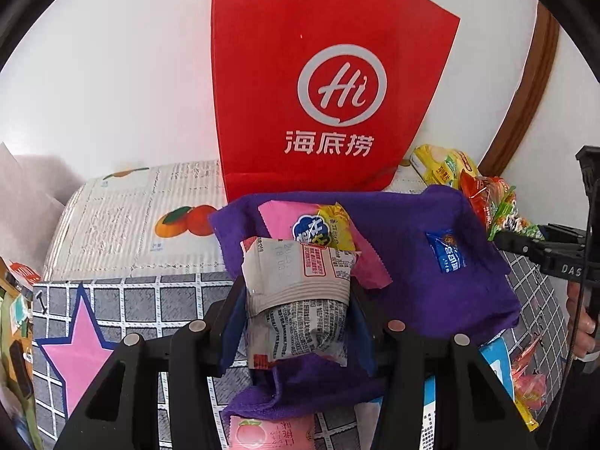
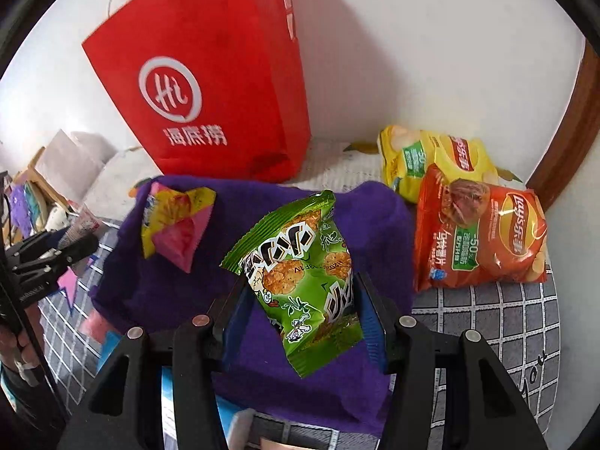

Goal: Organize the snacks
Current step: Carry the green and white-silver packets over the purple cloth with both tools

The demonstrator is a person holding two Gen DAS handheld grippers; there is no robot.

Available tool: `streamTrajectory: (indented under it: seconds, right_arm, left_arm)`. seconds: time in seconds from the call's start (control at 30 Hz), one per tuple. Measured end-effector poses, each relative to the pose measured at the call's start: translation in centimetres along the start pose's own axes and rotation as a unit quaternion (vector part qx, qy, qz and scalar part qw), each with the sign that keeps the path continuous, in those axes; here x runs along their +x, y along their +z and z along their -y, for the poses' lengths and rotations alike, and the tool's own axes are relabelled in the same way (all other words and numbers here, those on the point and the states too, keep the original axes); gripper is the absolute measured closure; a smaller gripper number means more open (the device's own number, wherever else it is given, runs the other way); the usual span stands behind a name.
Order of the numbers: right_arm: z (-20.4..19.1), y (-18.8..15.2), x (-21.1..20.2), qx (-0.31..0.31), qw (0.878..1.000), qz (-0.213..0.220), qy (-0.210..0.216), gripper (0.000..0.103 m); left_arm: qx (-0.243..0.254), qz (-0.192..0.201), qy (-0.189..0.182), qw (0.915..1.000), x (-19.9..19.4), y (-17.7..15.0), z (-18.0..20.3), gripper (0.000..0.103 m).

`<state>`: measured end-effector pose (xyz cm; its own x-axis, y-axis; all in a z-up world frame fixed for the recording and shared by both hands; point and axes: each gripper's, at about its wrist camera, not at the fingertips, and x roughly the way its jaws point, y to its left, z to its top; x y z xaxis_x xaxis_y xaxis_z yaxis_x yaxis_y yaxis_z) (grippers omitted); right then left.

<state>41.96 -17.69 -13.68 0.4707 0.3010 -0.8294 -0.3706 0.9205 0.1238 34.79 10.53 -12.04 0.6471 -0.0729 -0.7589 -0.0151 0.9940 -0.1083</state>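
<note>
My left gripper (image 1: 298, 300) is shut on a grey snack packet (image 1: 296, 292) held above a purple cloth (image 1: 431, 300). A pink and yellow snack bag (image 1: 318, 225) lies on that cloth, and a small blue sachet (image 1: 446, 251) lies to its right. My right gripper (image 2: 300, 300) is shut on a green rice-cracker bag (image 2: 300, 281), also over the purple cloth (image 2: 187, 292). The same pink and yellow bag (image 2: 176, 221) shows left of it. The left gripper (image 2: 71, 249) appears at the left edge of the right wrist view.
A tall red paper bag (image 1: 322, 75) stands against the white wall behind the cloth. A yellow chips bag (image 2: 431, 157) and an orange chips bag (image 2: 480, 232) lie at the right on the grey checked table cover (image 2: 487, 322). A peach packet (image 1: 270, 431) lies near the front edge.
</note>
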Motion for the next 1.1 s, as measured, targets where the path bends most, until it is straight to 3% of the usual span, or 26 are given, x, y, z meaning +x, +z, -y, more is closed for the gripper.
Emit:
streamTrajectory:
  seconds: [0.47,0.67,1.1]
  right_arm:
    - [-0.5,-1.1,3.5,-0.024,0.997,-0.067,-0.003,0.05]
    - [-1.3,-1.6,4.6,-0.05,0.994,-0.089,-0.026,0.05]
    - [-0.7,-2.0,5.7,-0.041,0.992,-0.114,-0.02,0.05]
  left_arm:
    - [-0.001,-0.011,-0.004,0.9999,0.8,-0.4,0.0,0.055]
    - [0.002,-0.017,-0.005,0.9998,1.2,-0.7,0.4,0.055]
    - [0.0,-0.046,-0.02,0.9987,3.0,-1.4,1.4,0.055]
